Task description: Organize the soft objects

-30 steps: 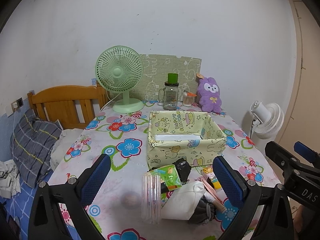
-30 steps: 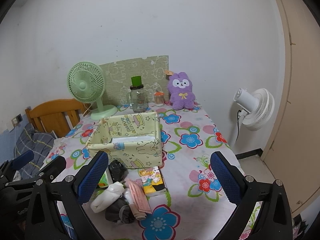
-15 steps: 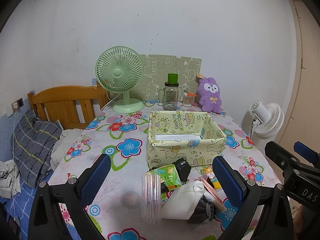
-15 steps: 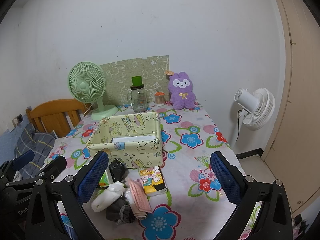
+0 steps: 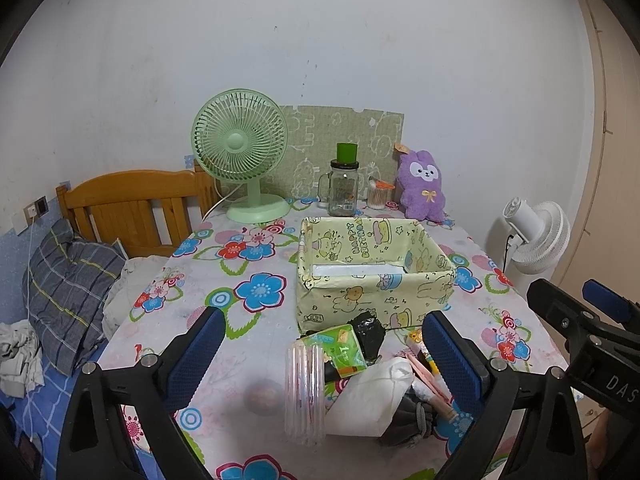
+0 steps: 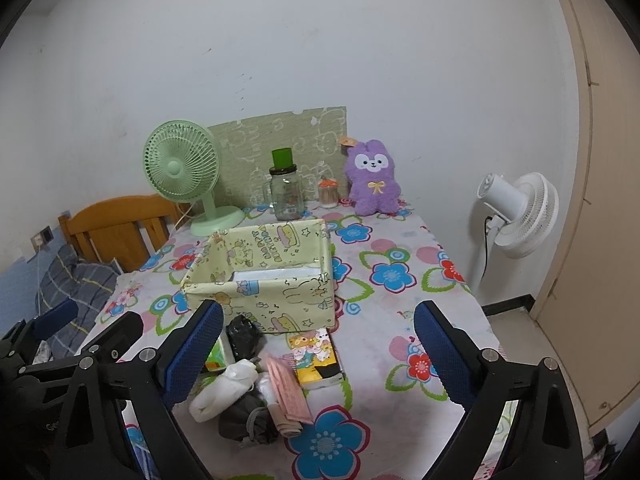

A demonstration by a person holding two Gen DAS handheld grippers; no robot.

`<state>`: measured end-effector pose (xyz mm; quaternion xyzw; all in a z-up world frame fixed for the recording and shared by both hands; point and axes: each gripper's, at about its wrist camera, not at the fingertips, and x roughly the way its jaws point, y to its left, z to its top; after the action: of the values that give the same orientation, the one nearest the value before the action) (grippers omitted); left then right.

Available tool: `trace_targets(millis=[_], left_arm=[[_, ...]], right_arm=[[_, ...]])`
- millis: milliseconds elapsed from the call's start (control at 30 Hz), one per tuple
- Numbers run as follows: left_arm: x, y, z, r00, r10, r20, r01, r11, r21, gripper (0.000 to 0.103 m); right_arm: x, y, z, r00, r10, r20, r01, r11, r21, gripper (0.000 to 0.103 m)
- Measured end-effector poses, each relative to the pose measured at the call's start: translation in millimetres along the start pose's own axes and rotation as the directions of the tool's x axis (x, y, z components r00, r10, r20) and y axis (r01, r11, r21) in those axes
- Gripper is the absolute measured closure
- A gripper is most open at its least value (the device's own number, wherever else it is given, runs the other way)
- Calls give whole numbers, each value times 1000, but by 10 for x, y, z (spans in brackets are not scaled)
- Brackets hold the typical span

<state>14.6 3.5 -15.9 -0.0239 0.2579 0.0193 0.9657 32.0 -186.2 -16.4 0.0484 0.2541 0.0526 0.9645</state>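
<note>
Left wrist view: left gripper (image 5: pixel 320 344) has jaws wide apart, nothing btw them. Soft pile, w/ white cloth (image 5: pixel 372 394) and grey glove (image 5: pixel 412 426), lies just below and ahead; yellow box (image 5: pixel 372 276) stands behind it. Risk: a pad may knock the clear ribbed cup (image 5: pixel 305 390).

Right wrist view: right gripper (image 6: pixel 318 344) jaws apart but just been closing a little, empty. Pile w/ pink cloth (image 6: pixel 288 390) lies low, toward left pad; a grab could catch the tissue pack (image 6: pixel 316 356) too.

A box (image 5: pixel 376 276) sits mid-table (image 5: pixel 224 276) — a heap of small things (image 5: pixel 360 376) just before it; behind stand a fan (image 5: pixel 240 148), a jar (image 5: pixel 343 188) and a plush toy (image 5: pixel 424 184).
</note>
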Motion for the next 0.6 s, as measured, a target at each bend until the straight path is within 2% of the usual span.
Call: trace_targets(millis=[167,600], left_arm=[[38,-19,-33,999,32,-1,-32,999,16,4],[249,-2,-187,998,4,-68,-3,1000,22,9]], right_arm=[[39,11,-18,1000,16,-5,-16,1000,7,6],[248,125,-173,997,50,-54,-50,999,-6,6]])
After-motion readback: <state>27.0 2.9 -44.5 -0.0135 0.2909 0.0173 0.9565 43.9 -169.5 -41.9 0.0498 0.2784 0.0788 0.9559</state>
